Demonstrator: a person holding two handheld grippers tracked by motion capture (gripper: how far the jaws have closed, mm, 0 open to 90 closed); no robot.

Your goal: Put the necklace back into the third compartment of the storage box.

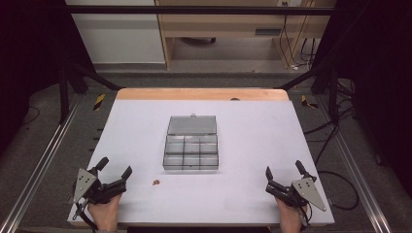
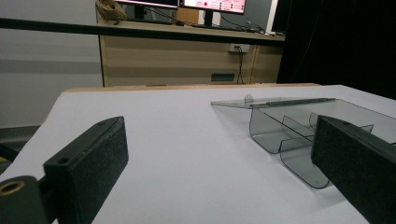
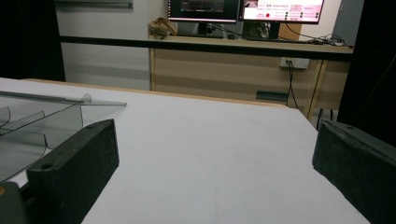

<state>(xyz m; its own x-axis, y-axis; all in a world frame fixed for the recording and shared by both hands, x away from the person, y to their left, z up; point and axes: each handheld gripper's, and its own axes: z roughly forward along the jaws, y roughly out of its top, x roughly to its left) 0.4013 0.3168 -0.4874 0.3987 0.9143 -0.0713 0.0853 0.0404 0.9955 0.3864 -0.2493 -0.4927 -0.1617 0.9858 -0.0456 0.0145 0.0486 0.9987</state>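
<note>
Organizer box point(image 1: 191, 148) is lying open mid-table; left gripper point(image 1: 115, 168) and right gripper point(image 1: 283, 170) are being held spread, empty, near the table's point(image 1: 252, 126) front corners.

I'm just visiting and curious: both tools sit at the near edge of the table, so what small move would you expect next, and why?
Probably the left gripper slides toward the small brown piece lying on the white table near it. Both it and the right gripper stand open with nothing between the jaws, and the clear compartment box sits open, its lid laid back, seemingly waiting to be filled.
</note>
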